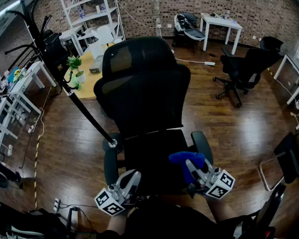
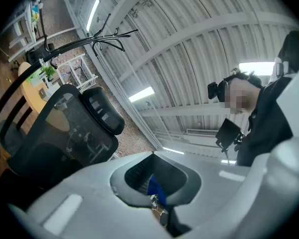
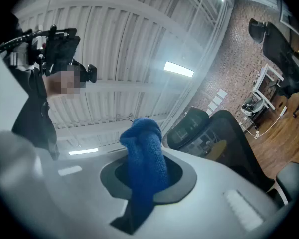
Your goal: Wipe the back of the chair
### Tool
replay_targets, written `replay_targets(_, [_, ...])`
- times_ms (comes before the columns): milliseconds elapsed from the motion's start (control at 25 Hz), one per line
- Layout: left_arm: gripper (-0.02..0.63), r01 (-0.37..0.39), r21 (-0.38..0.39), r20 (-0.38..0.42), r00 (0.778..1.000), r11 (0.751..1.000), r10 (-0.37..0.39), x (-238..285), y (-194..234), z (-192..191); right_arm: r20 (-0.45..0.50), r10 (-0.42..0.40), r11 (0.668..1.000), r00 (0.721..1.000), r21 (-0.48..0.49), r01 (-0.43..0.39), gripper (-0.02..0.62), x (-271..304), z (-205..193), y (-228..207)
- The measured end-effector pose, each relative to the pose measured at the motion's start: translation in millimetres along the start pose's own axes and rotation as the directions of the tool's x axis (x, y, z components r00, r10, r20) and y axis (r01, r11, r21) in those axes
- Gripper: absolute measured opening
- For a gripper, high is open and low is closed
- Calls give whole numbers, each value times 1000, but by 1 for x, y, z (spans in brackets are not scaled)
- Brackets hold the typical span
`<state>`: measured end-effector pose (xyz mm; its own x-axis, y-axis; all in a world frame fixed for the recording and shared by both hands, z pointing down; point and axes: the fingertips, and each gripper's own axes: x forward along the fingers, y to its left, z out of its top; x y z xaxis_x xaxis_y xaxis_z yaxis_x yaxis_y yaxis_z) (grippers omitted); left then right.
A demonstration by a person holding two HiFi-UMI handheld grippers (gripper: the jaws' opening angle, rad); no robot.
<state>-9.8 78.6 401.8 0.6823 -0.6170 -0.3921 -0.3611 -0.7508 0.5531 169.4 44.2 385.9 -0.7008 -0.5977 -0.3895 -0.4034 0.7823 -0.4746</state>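
Cloth (image 1: 182,157), blue terry, bunches out of the right claw (image 1: 191,164), whose jaws are clamped on it. The left claw (image 1: 133,175) beside it is closed and looks empty. Ahead, beyond the seat (image 1: 149,151), the office chair's backrest (image 1: 139,93) stands upright with its rear face turned away, so the right claw must probably reach over or around it.

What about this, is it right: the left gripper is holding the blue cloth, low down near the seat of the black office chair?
Not quite. The right gripper holds the blue cloth, not the left gripper; the right gripper view shows its jaws shut on the cloth. The rest stands: the head view shows it low down near the seat of the black office chair.
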Motion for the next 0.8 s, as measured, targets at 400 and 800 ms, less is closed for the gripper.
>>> replay_targets(400, [-11,35,-34,-5,999,999,-35,1,91,63,-14,-57,994,998,-99,55,38,148,4,-55])
replay_targets(800, [-11,-86,-79,64,994,993,91,-23,110,60,-77,87,952,993,-286,-106,38,358,71,-84])
